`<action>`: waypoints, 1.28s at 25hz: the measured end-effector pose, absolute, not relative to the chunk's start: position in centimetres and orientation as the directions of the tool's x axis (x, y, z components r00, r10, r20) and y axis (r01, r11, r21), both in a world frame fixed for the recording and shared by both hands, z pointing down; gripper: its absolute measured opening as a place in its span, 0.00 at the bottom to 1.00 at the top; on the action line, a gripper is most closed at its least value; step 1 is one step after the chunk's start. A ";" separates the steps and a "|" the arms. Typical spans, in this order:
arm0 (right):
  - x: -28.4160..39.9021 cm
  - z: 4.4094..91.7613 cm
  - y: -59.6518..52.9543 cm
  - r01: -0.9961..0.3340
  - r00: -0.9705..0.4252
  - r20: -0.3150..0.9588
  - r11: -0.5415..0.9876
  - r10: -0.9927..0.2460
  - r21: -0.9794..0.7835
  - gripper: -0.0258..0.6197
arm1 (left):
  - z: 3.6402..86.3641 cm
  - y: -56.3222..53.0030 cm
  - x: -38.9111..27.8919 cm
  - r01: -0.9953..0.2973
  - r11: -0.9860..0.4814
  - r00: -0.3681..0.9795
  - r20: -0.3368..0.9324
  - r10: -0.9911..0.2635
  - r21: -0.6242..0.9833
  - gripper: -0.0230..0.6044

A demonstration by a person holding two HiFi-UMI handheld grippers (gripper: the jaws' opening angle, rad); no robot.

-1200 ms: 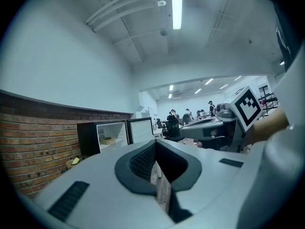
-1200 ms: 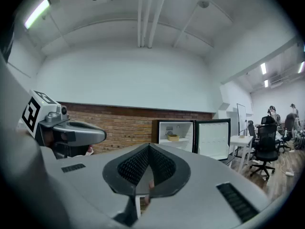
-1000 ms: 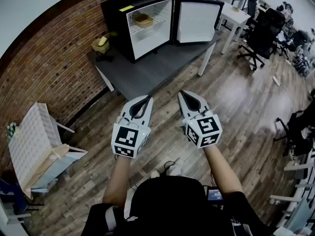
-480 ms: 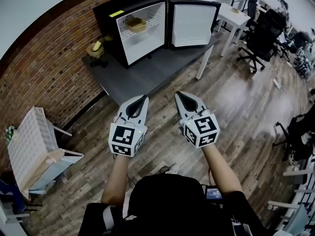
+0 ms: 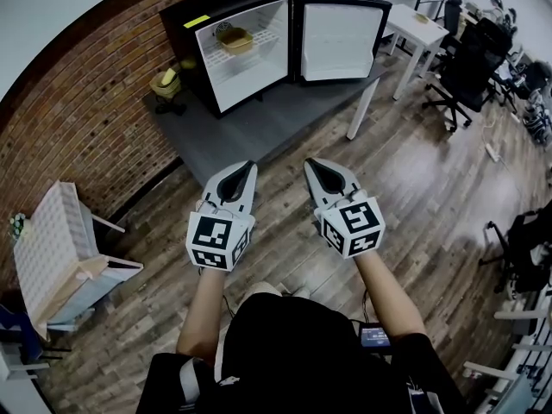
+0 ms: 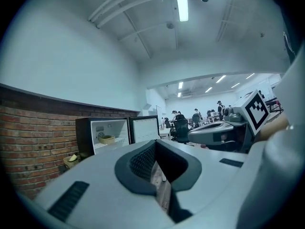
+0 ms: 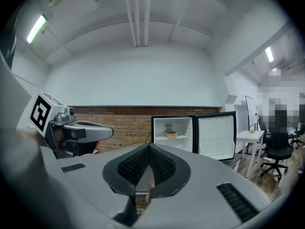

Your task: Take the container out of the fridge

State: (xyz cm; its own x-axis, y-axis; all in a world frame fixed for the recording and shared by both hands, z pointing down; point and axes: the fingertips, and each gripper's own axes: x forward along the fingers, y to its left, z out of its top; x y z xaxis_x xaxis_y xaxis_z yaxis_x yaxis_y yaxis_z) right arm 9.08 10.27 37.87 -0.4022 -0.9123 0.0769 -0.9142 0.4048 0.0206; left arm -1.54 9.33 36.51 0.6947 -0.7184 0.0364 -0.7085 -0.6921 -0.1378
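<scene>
Sitting where, the container [image 5: 235, 39]?

On the wire shelf inside the fridge [image 5: 216, 9] — door [image 5: 338, 40] swung wide open. Fridge stands on the dark table [image 5: 259, 132] by the brick wall [image 5: 78, 119], small basket [image 5: 167, 82] just beside it.

Grippers?

Left gripper [image 5: 247, 166] and right gripper [image 5: 311, 163] side by side over the wooden floor [image 5: 414, 188], well apart from the fridge — both with jaws pressed together, nothing between them.

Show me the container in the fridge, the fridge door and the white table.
container [image 5: 235, 41]: head view, its front wall.
fridge door [image 5: 336, 41]: head view, white inner panel.
white table [image 5: 410, 29]: head view, its top.
</scene>
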 end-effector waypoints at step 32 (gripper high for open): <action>11.3 38.8 -2.3 -0.904 -0.428 0.089 0.428 -0.899 -0.024 0.10 | 36.7 -3.2 0.6 -0.738 -0.663 0.665 0.032 -0.746 -0.128 0.06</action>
